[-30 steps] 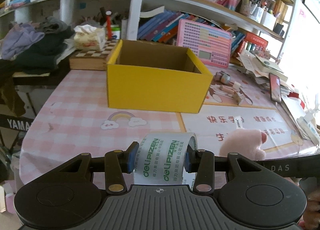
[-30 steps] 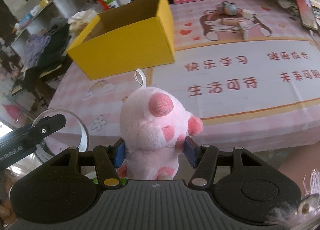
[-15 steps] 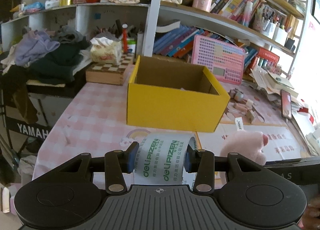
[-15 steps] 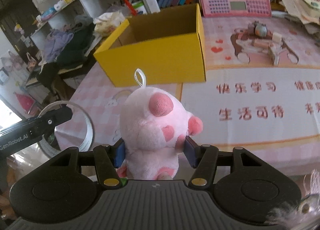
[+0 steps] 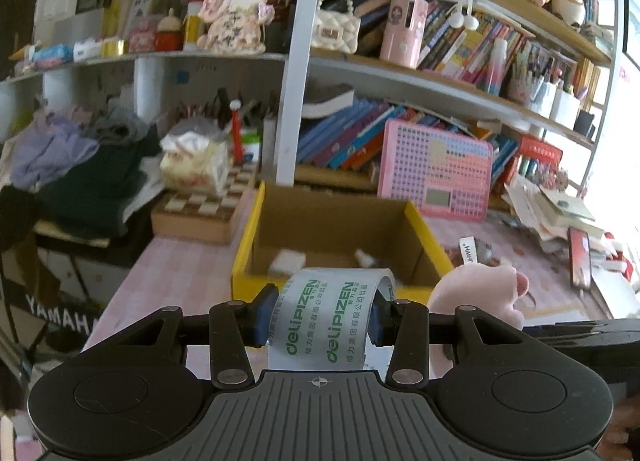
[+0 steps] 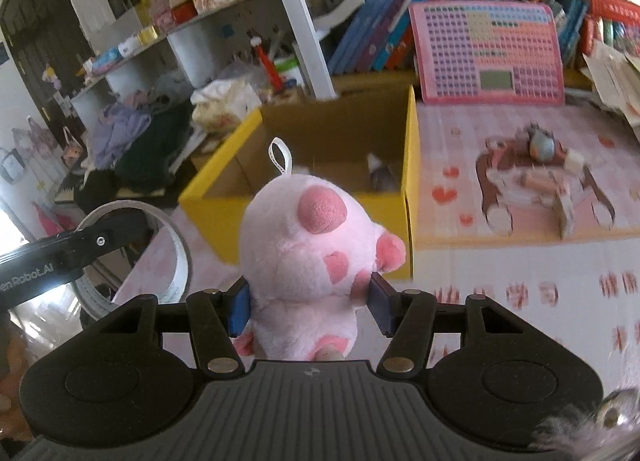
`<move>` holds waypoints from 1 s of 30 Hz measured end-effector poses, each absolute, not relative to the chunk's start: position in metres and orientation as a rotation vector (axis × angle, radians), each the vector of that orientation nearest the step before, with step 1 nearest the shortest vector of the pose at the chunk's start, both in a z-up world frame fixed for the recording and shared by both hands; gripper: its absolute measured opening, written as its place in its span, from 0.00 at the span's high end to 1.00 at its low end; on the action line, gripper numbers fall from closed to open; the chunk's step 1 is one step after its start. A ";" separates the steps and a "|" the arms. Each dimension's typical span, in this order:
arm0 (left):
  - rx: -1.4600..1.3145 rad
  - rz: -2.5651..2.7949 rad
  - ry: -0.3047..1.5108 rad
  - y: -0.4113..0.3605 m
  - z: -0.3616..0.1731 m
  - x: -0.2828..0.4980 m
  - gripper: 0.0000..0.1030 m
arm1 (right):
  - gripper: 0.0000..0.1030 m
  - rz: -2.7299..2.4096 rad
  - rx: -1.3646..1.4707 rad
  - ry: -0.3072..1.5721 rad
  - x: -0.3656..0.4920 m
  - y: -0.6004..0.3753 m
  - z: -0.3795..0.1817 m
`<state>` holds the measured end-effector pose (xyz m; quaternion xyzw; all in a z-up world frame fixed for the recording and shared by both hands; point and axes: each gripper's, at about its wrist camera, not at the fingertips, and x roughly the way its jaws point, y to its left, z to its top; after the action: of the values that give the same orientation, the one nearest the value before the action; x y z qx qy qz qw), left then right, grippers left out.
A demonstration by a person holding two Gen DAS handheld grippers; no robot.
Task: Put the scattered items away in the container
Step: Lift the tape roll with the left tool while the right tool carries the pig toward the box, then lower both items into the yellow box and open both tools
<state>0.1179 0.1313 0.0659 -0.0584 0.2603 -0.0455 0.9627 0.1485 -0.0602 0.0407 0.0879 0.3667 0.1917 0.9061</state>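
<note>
Left wrist view: the left tongs (image 5: 320, 315) are clamped on a tape roll (image 5: 326, 317), pads pressing its two flat sides, so the roll's axis runs across from pad to pad and the printed band faces the camera. The yellow box (image 5: 244, 261) lies straight ahead and a little below, its near wall just past the roll and its open top showing a couple of small items on the floor of it. In the right wrist view the right tongs (image 6: 310, 303) grip a pink plush (image 6: 310, 245) around its lower body, head and hanging loop pointing forward; the box (image 6: 218, 217) sits ahead and slightly to the left of that plush, with the tape roll (image 6: 176, 257) seen off to the left. Both loads are held above the pink checked surface (image 5: 160, 269), neither yet over the opening. By my reading the left tongs are the nearer to the box, almost at its front edge, so the roll needs only a short carry forward over the wall before letting go. The plush must travel forward and leftward, and the two tongs sit close side by side, so crowding at the rim looks like the main risk.
</note>
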 end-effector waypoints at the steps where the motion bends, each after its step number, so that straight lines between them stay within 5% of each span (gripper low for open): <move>1: -0.116 -0.091 0.520 0.130 0.068 0.124 0.59 | 0.46 0.403 0.180 0.750 0.156 -0.060 0.043; 16: -0.037 -0.053 0.510 0.108 0.076 0.226 0.59 | 0.45 0.476 0.065 0.677 0.269 -0.047 0.058; 30: 0.102 0.015 0.768 0.099 0.003 0.307 0.58 | 0.45 0.589 -0.439 0.807 0.359 0.012 -0.005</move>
<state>0.3073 0.0986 0.0034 0.0497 0.3745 0.0073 0.9259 0.3587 0.0124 -0.0054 -0.2085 0.3838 0.2800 0.8549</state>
